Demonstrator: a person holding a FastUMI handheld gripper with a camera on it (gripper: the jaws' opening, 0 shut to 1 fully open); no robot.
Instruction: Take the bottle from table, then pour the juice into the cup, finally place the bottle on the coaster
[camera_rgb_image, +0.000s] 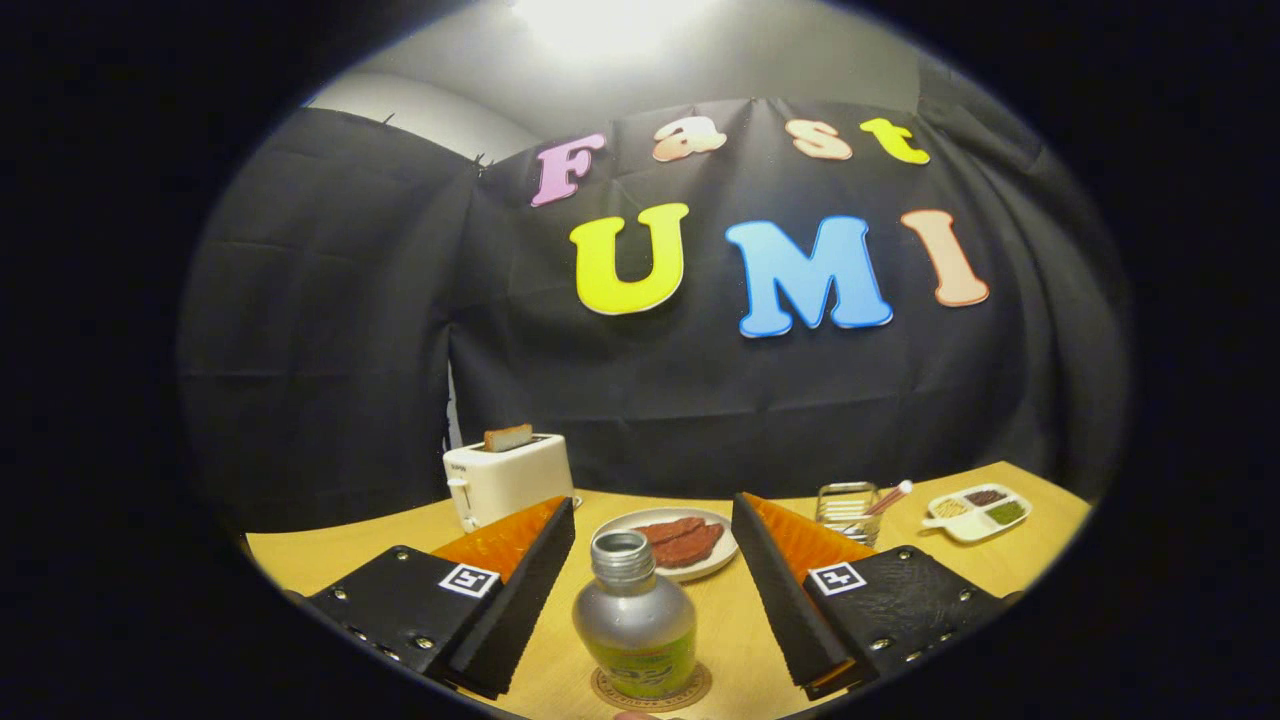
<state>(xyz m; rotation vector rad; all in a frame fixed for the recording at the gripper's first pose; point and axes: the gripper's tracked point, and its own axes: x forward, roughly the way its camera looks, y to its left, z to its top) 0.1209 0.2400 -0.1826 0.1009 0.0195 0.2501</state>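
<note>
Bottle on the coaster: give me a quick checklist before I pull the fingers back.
1. Bottle standing upright: ok.
2. Bottle sits on the coaster: ok, coaster rim shows under its base.
3. Gripper fingers open, gaps either side of the bottle: ok.
4. Bottle centred on the coaster: cannot tell, near edge is cut off.
5. Plate beyond the bottle, apart from it: ok.
6. Juice poured into the cup: cannot tell.

We see the gripper (652, 570) spread wide, touching nothing, with the uncapped bottle (634, 628) standing on the coaster (602, 689) between its fingers, at the desk's (1010, 565) near edge.
</note>
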